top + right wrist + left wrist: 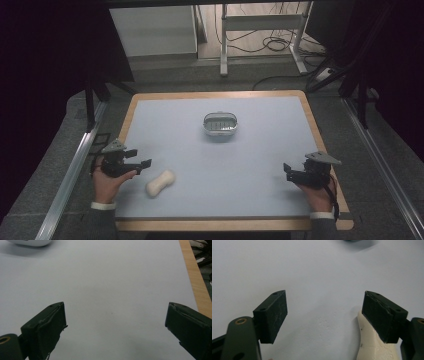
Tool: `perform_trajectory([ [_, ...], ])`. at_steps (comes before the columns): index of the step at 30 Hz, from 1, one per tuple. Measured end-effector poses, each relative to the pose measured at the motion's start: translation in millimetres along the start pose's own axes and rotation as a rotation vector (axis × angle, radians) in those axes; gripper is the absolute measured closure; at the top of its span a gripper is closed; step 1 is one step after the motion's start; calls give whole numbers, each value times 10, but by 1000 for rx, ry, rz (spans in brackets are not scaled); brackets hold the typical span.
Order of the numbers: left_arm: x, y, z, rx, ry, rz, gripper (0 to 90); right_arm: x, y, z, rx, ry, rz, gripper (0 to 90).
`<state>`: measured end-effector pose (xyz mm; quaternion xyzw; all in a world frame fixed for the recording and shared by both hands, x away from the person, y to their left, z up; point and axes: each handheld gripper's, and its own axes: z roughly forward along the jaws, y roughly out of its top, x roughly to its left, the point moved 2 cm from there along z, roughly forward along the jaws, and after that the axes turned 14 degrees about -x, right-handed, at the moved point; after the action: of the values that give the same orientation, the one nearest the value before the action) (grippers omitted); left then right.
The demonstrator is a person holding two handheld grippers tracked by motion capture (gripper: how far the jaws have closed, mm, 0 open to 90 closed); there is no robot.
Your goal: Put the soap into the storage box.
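We held the left gripper (142, 164) just left of the soap (160, 183), jaws wide and gripping nothing; in its own view the soap (372, 345) lay under one jaw, outside the gap. The dish (220, 123) sat well beyond the soap, mid-table (260, 150). Far right of the soap, the right gripper (289, 171) stood wide open, empty.
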<state>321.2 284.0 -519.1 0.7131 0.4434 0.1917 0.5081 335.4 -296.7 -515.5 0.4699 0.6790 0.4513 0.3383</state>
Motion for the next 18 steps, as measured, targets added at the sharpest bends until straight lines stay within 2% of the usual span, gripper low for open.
perform_trajectory([
  [6,-15,-16,10,14,13,3,206,-38,18,26,0,40,-4,30],
  [11,-22,-39,-22,19,18,2,205,-37,21,44,13,43,1,33],
  [12,-23,-40,-33,16,14,0,205,-35,24,43,16,38,1,36],
  [13,-38,-31,-61,-12,-22,-23,205,-26,35,36,14,27,6,41],
  [14,-38,-31,-61,-12,-22,-23,205,-20,41,28,9,31,8,42],
  [16,-57,-18,-80,2,8,4,205,-12,55,15,-3,39,7,43],
  [17,-64,-16,-83,-3,-2,-5,206,-2,75,-2,-35,39,0,46],
  [18,-64,-16,-83,-3,-2,-5,206,-2,75,-2,-35,39,0,46],
])
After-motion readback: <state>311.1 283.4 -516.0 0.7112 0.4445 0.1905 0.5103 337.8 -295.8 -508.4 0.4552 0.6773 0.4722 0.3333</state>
